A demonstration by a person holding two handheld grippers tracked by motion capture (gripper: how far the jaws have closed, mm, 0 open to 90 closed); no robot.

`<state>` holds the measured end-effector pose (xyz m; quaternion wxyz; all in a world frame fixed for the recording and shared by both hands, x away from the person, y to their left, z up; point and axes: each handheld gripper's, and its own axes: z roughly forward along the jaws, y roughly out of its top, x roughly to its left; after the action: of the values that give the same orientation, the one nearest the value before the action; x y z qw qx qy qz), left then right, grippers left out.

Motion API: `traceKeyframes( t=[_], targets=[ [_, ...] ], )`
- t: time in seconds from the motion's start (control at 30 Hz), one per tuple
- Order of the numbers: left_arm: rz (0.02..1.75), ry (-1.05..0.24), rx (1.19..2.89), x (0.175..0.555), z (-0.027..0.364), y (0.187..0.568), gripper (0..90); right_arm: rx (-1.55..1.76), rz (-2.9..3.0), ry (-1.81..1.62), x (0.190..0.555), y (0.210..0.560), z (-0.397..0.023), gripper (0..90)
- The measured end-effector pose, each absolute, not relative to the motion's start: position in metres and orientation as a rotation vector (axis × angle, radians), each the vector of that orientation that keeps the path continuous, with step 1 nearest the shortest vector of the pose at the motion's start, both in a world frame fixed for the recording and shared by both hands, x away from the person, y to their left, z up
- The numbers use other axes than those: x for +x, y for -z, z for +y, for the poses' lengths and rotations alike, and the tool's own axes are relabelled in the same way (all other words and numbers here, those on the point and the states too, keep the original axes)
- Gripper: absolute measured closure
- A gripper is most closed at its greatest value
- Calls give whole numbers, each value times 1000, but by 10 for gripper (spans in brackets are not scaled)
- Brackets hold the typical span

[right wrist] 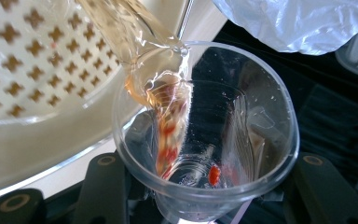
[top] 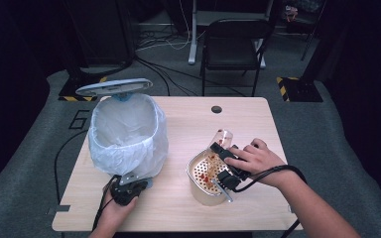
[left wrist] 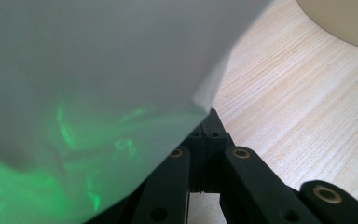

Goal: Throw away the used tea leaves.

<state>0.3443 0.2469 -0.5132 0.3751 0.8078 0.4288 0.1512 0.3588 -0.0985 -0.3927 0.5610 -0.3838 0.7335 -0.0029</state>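
My right gripper (top: 226, 159) is shut on a clear plastic cup (top: 224, 135), which it holds tilted over a beige perforated strainer (top: 202, 167) set in a beige pot (top: 206, 197). In the right gripper view the cup (right wrist: 261, 116) sits between my right gripper's (right wrist: 207, 179) jaws. Amber liquid with red bits (right wrist: 168, 126) runs from the cup toward the strainer (right wrist: 51, 60). My left gripper (top: 129, 190) rests on the table at the foot of the bag-lined bin (top: 129, 134). Its jaws (left wrist: 207, 133) are shut, their tips partly under the white bag (left wrist: 98, 70).
The bin's grey lid (top: 114, 87) stands open at the back left. The wooden table (top: 178, 213) has a cable hole (top: 216, 109) near its far edge. A black chair (top: 233, 49) stands behind the table. The pot (left wrist: 345, 18) is at the upper right of the left gripper view.
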Motion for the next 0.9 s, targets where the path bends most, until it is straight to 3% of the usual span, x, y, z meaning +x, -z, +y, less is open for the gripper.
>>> traceKeyframes(
  t=[0.3, 0.9],
  targets=[
    [1107, -391, 2058, 344, 246, 513, 900, -1012, 1579, 164, 358, 405, -99, 499],
    [1106, -391, 2061, 344, 246, 513, 900, -1005, 1555, 122, 353, 410, -100, 500]
  ],
)
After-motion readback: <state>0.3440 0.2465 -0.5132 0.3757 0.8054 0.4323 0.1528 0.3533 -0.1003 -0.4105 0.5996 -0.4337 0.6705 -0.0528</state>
